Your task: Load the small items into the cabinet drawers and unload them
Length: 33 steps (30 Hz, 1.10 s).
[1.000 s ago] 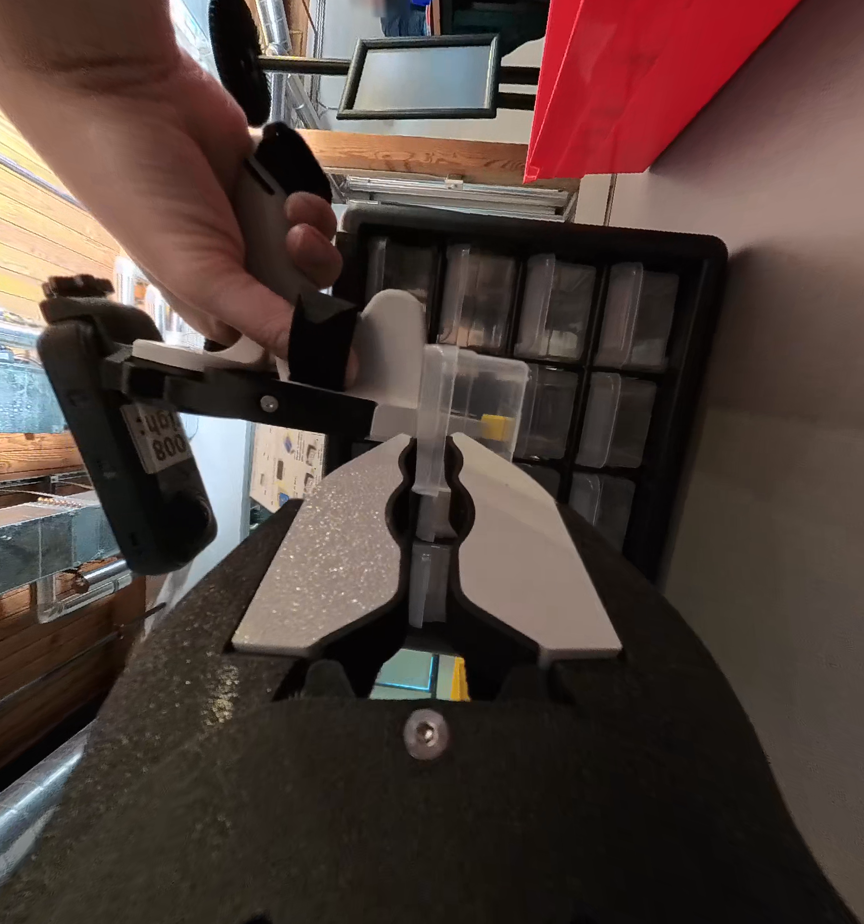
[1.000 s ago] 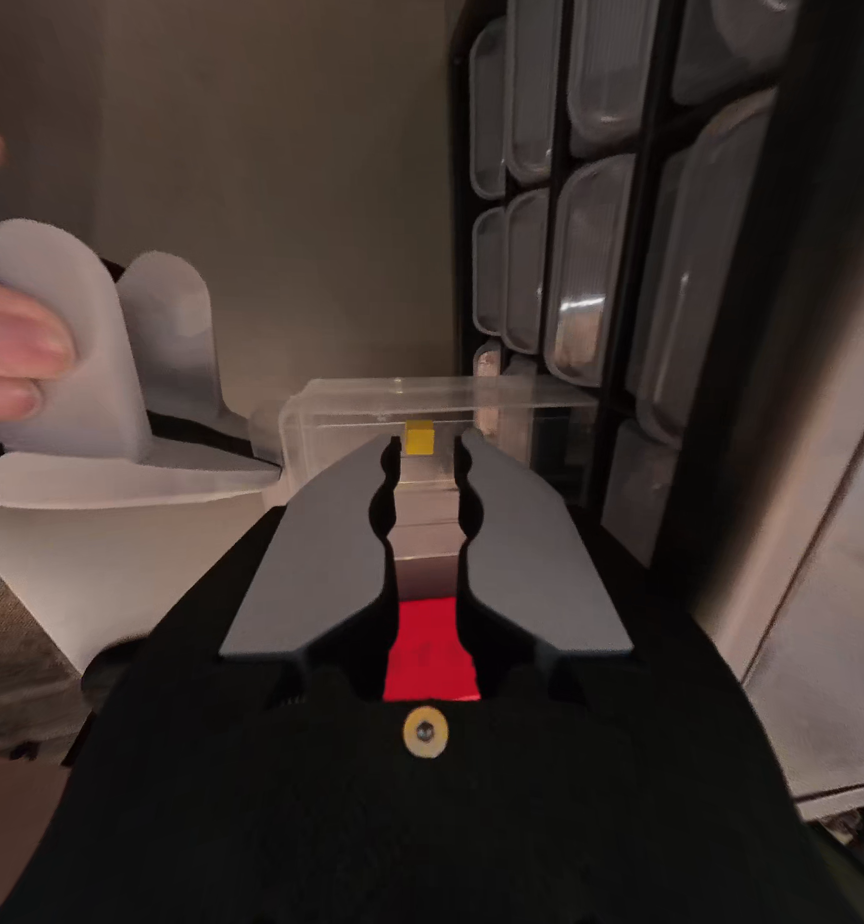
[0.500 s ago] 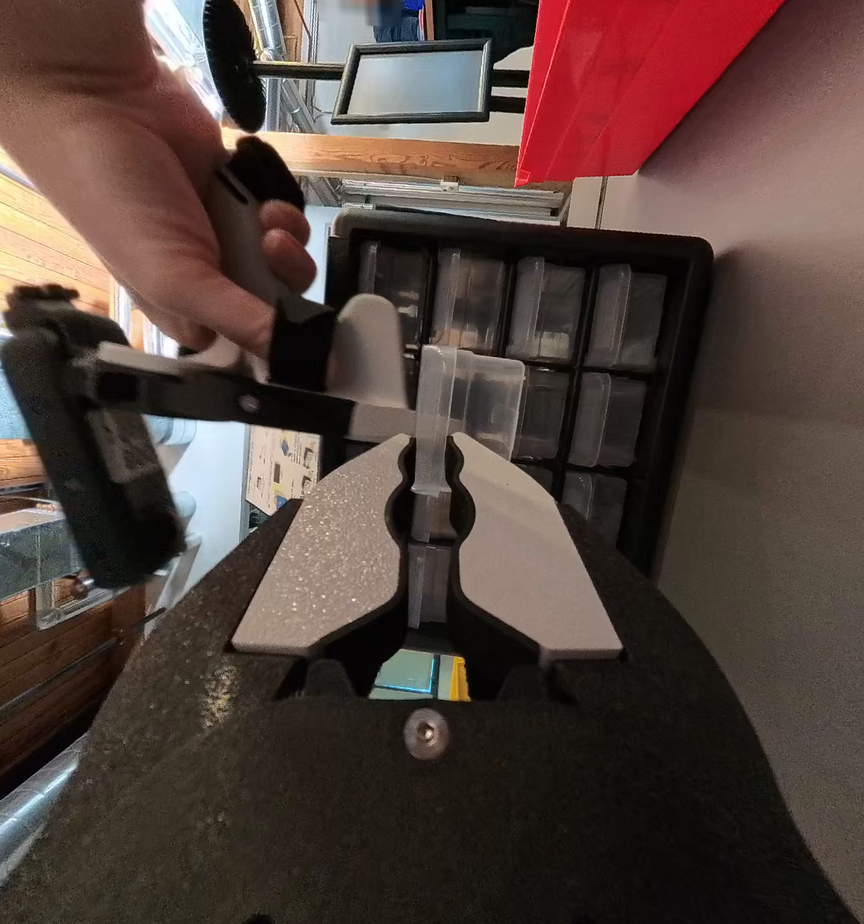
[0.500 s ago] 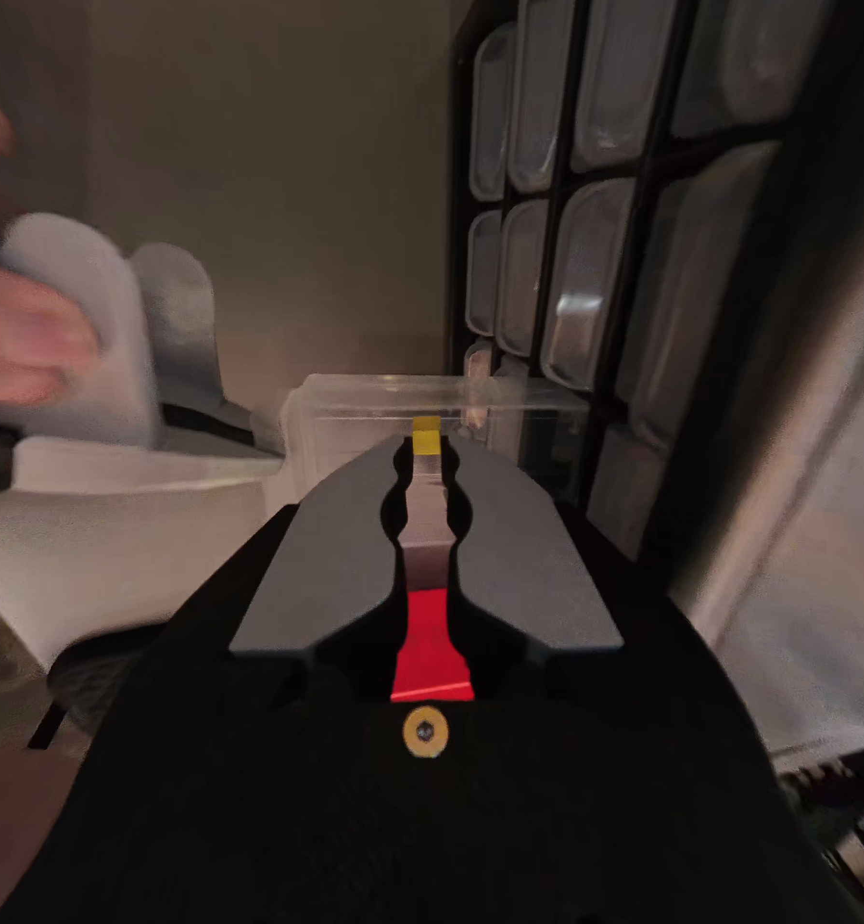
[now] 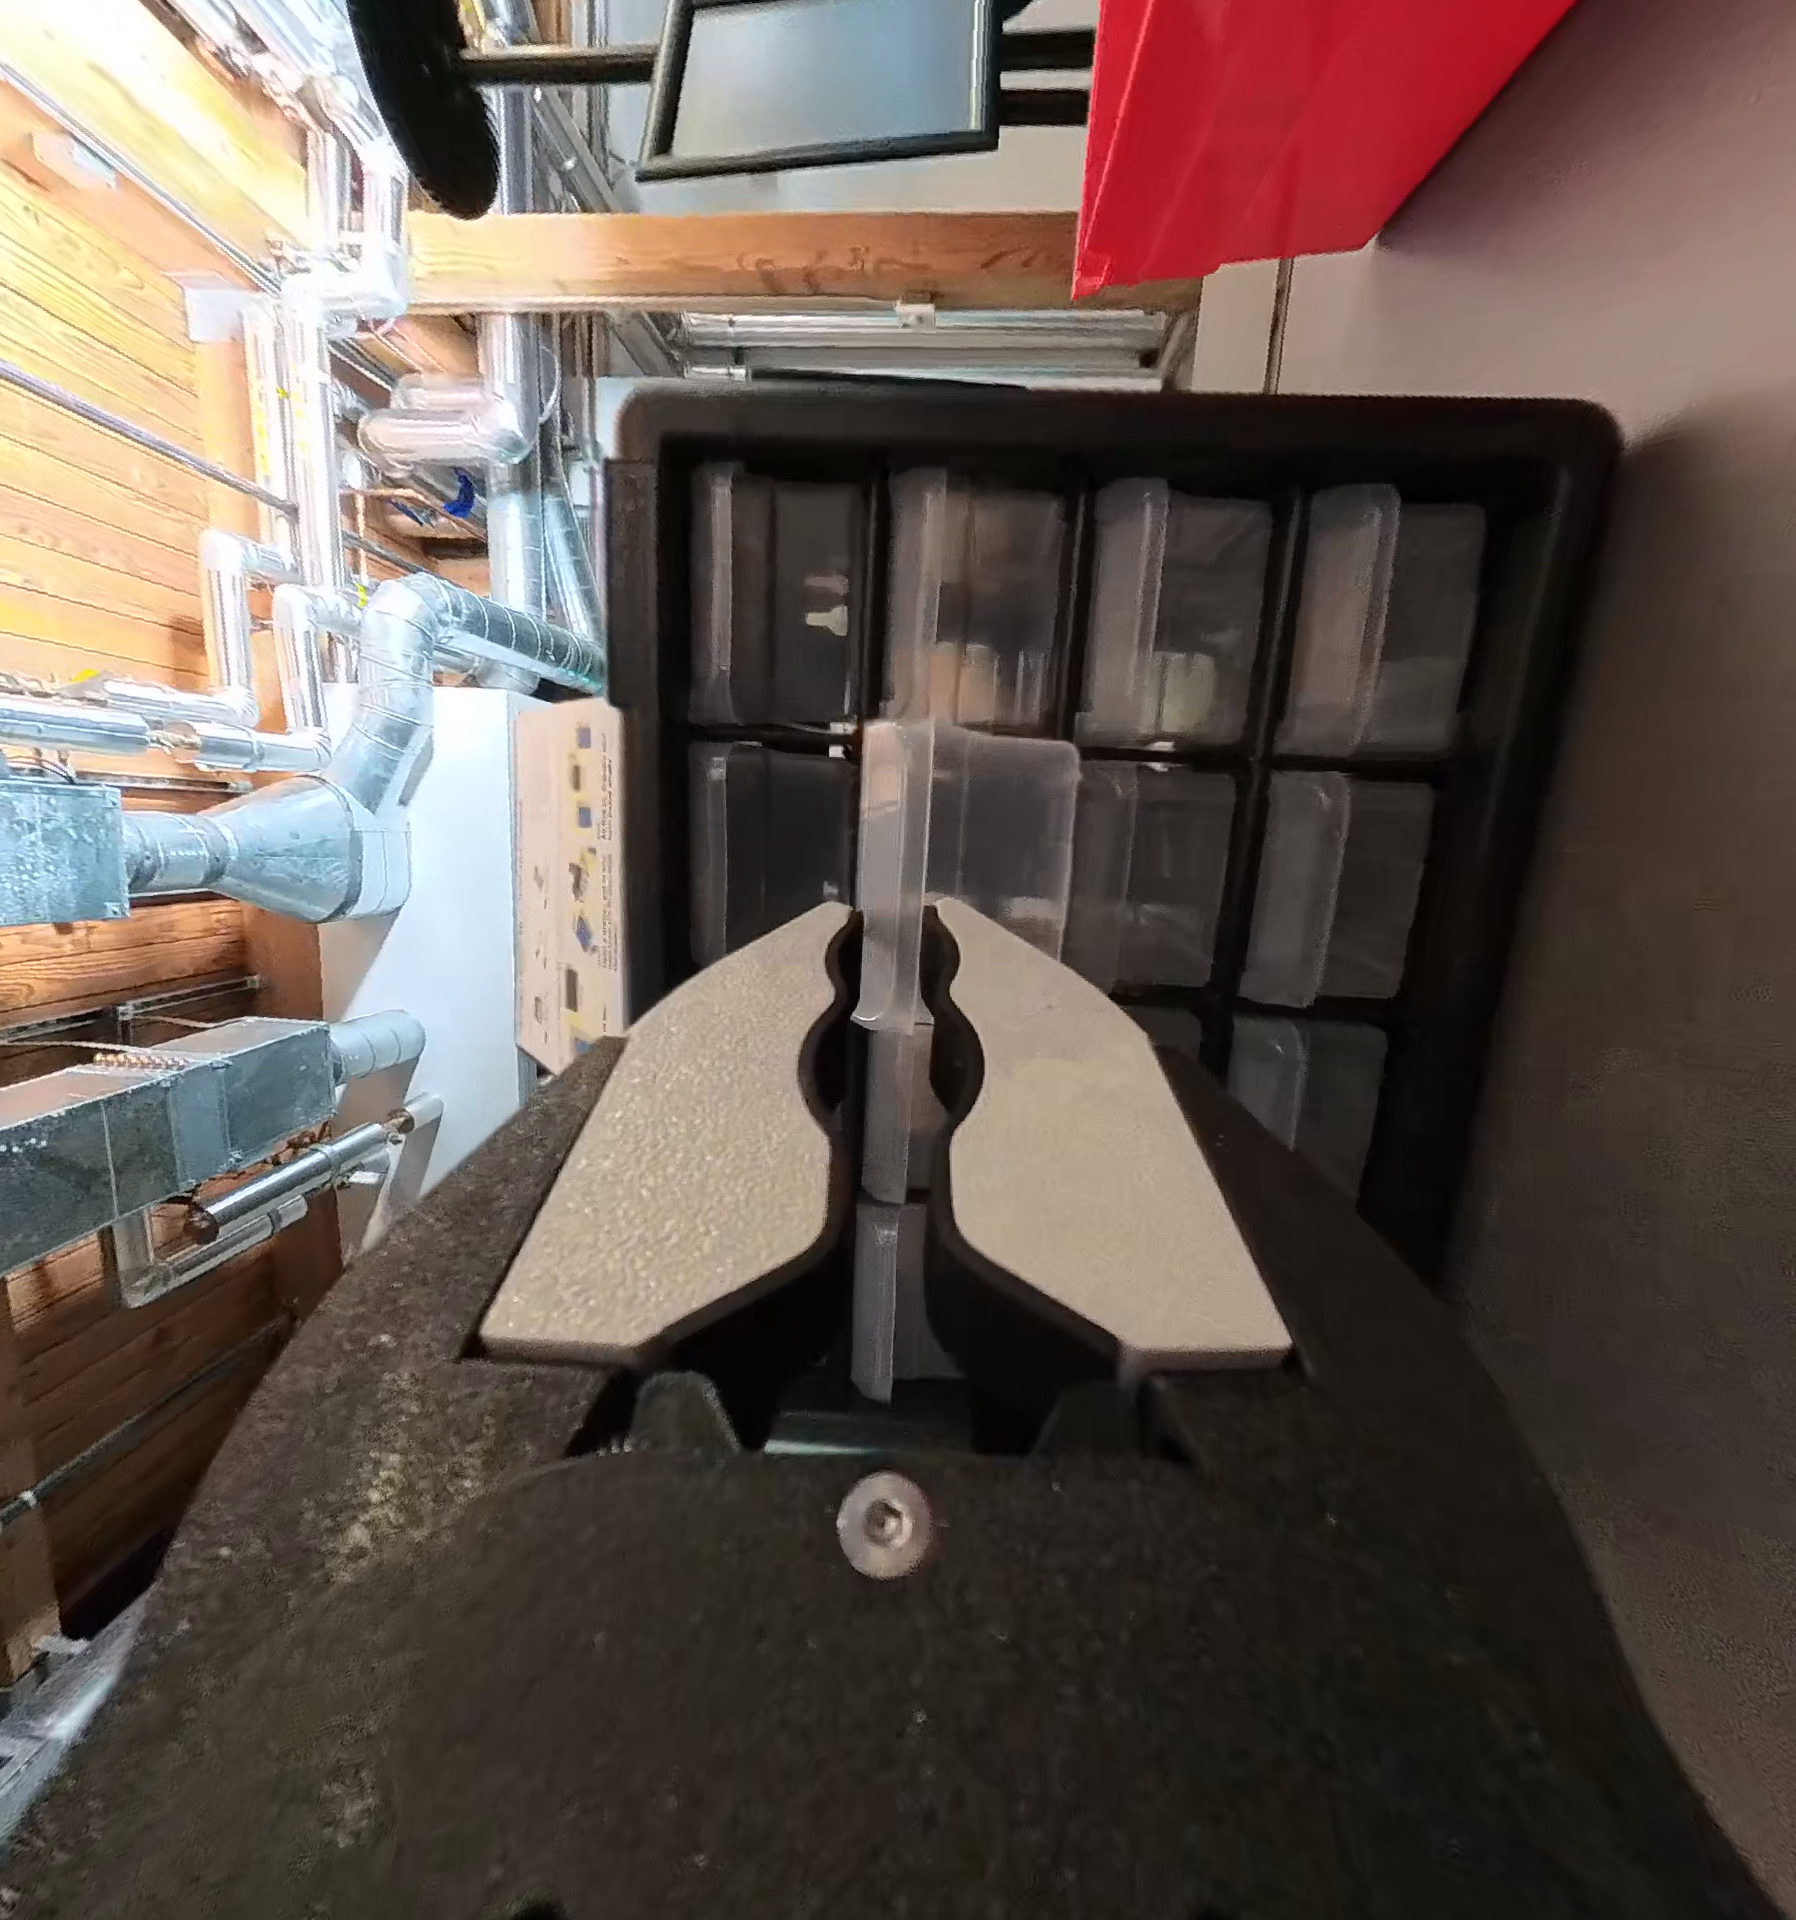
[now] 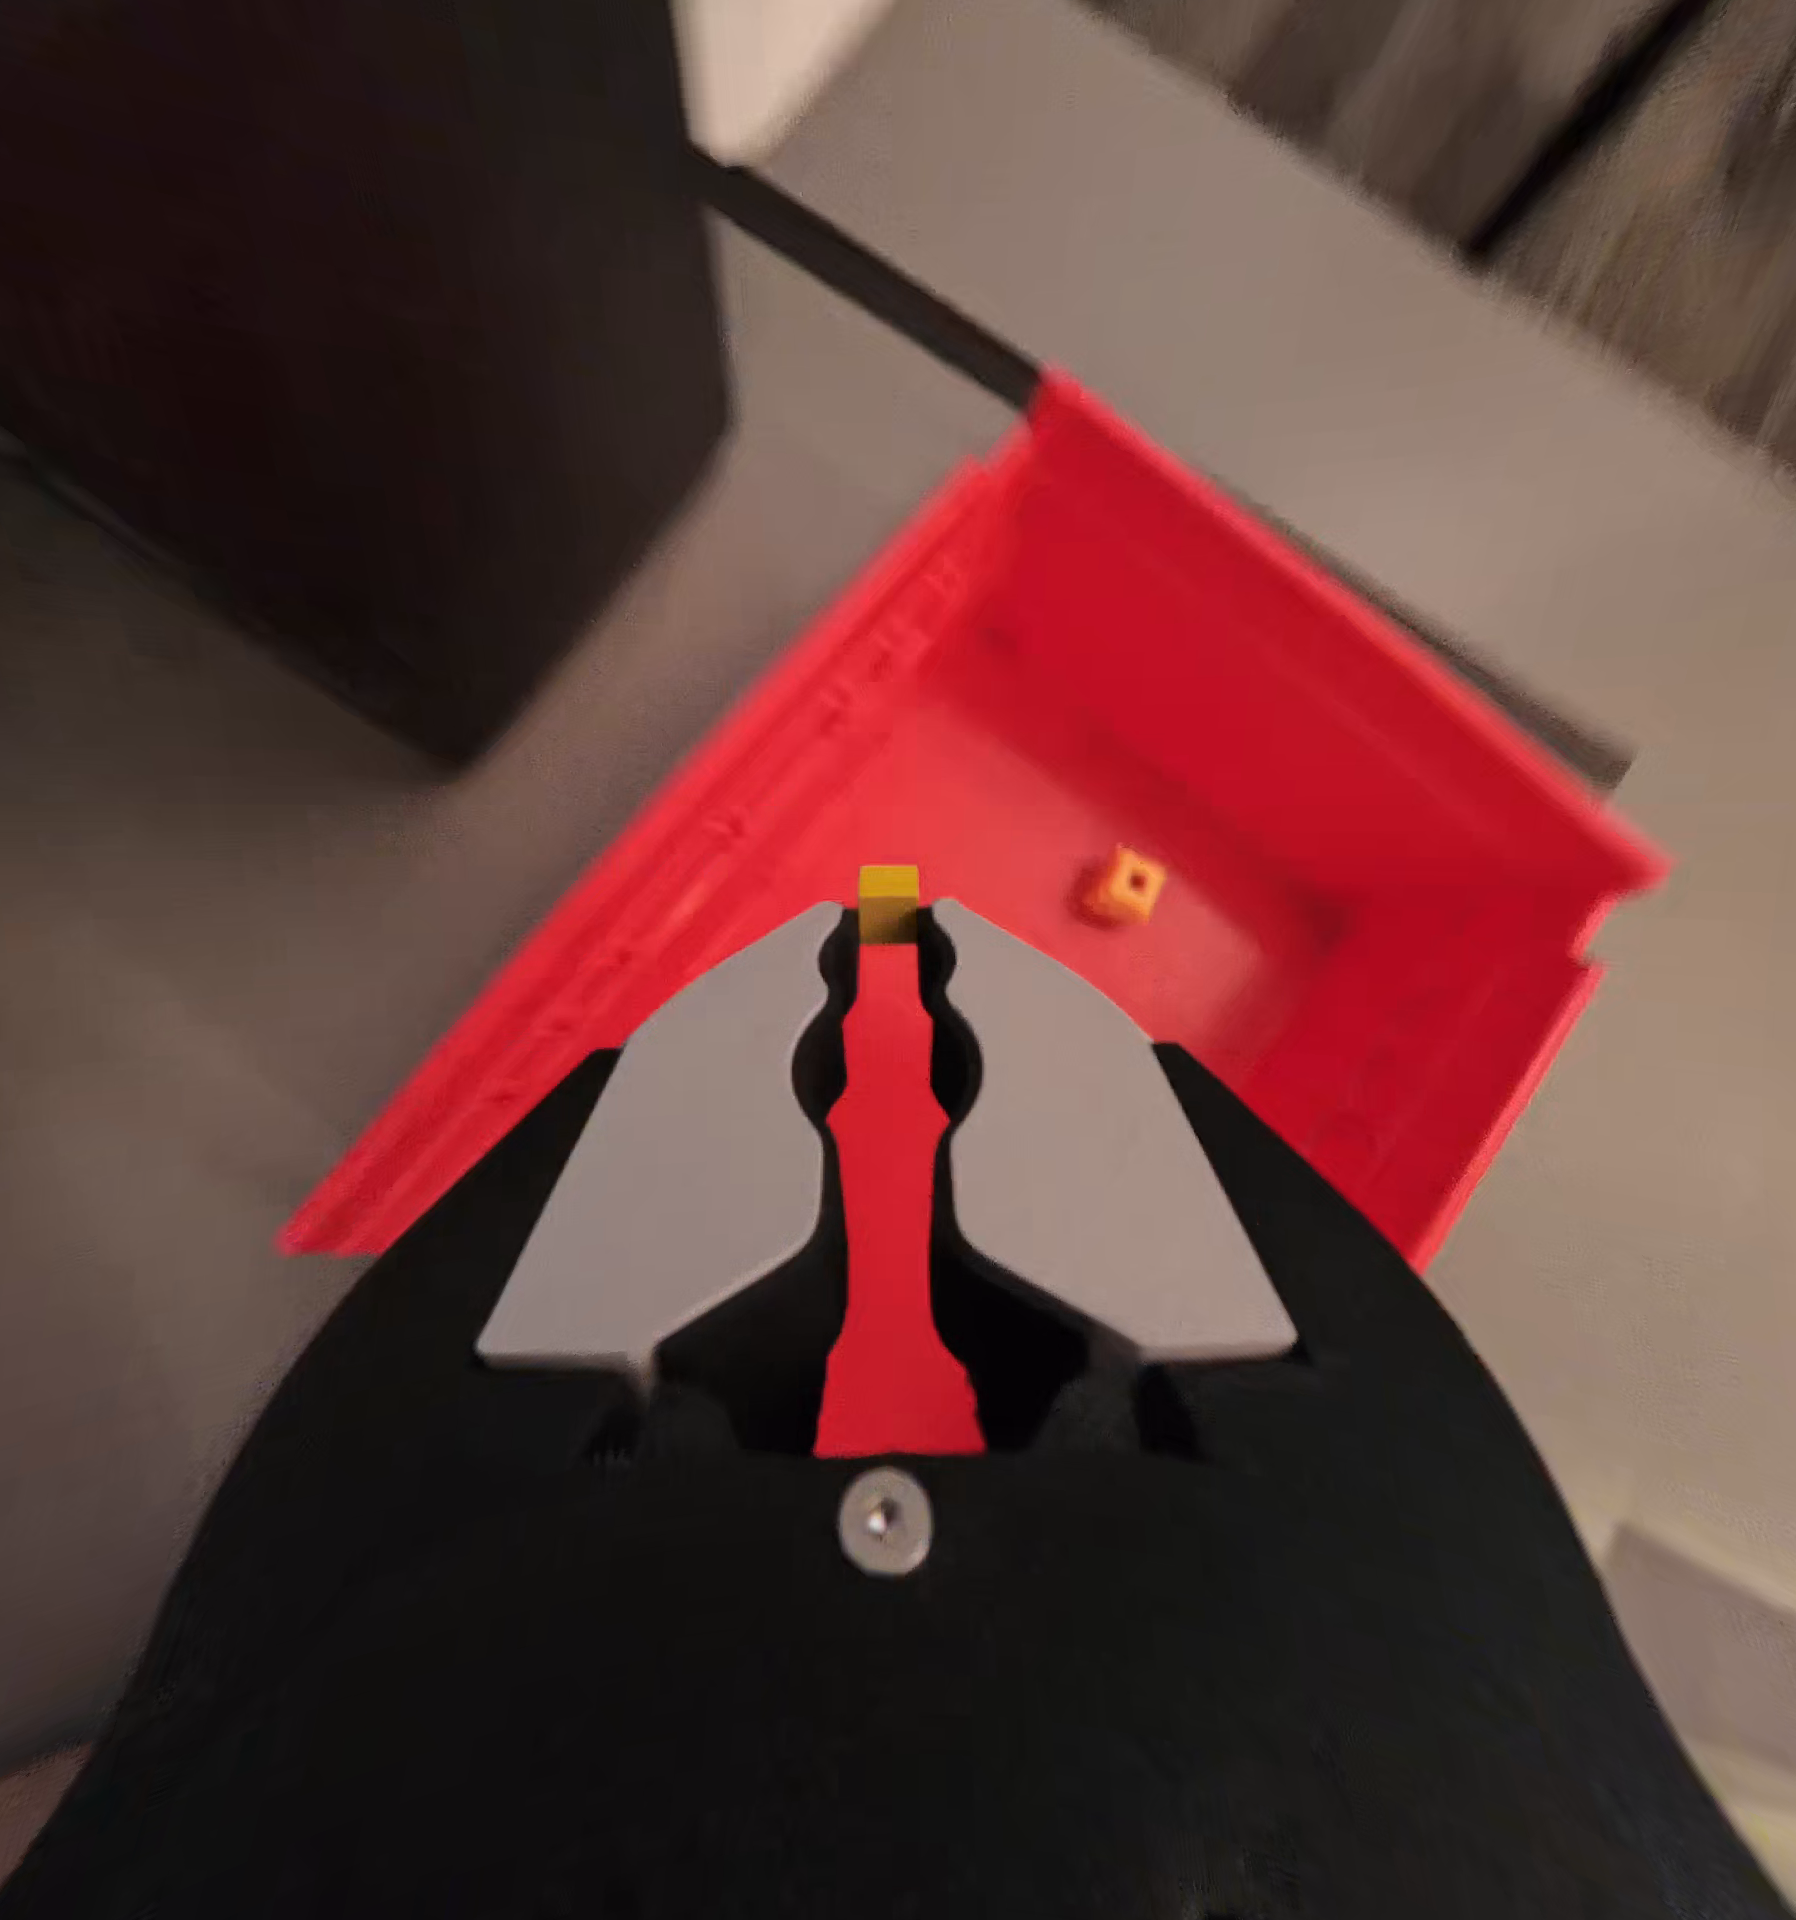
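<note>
I am pinching the clear drawer (image 5: 961,831) by its handle with my left gripper (image 5: 892,920), half pulled out of the black cabinet (image 5: 1538,727). My right gripper (image 6: 889,914) is gripping the small yellow cube (image 6: 889,902) above the red tray (image 6: 1237,665), where an orange cube (image 6: 1122,896) is lying.

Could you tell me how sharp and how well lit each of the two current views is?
Left wrist view: bright, sharp on the pipes, cabinet slightly soft, wide-angle bending. Right wrist view: dimmer, motion-blurred red tray and background; yellow cube stays fairly crisp.

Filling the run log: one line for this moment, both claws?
left claw: shut on clear drawer handle | right claw: shut on yellow cube, over red tray | orange cube: in tray
</note>
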### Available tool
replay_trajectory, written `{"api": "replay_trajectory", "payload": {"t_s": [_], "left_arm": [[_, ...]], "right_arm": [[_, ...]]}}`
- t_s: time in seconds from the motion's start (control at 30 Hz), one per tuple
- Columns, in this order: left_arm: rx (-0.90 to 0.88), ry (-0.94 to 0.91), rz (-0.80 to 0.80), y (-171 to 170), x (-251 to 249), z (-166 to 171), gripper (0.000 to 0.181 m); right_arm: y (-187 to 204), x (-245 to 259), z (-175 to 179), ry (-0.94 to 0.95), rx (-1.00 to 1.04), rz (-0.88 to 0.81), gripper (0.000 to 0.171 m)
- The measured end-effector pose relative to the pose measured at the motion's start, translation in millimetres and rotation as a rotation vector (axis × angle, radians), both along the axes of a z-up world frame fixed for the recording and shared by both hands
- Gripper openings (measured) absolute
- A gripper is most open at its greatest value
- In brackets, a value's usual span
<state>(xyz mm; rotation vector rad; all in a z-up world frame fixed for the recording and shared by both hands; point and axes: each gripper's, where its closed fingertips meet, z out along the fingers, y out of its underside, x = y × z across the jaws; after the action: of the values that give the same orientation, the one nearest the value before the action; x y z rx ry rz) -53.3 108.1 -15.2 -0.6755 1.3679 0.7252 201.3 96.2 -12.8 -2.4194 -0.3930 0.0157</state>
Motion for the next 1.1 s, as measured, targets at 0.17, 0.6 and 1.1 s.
{"api": "replay_trajectory", "payload": {"t_s": [0.17,0.6,1.1], "left_arm": [[-0.002,0.004,0.08,37.3,6.4,1.8,0.01],[0.004,-0.012,0.11,53.1,11.0,2.6,0.01],[-0.155,0.0,0.134,57.7,-63.6,-24.0,0.028]], "right_arm": [[9.2,53.9,-89.0,0.04,-0.299,-0.221,0.012],[17.2,69.0,-144.3,0.02,-0.451,-0.278,0.019],[26.5,47.5,-38.4,-0.023,-0.069,-0.176,0.033]]}}
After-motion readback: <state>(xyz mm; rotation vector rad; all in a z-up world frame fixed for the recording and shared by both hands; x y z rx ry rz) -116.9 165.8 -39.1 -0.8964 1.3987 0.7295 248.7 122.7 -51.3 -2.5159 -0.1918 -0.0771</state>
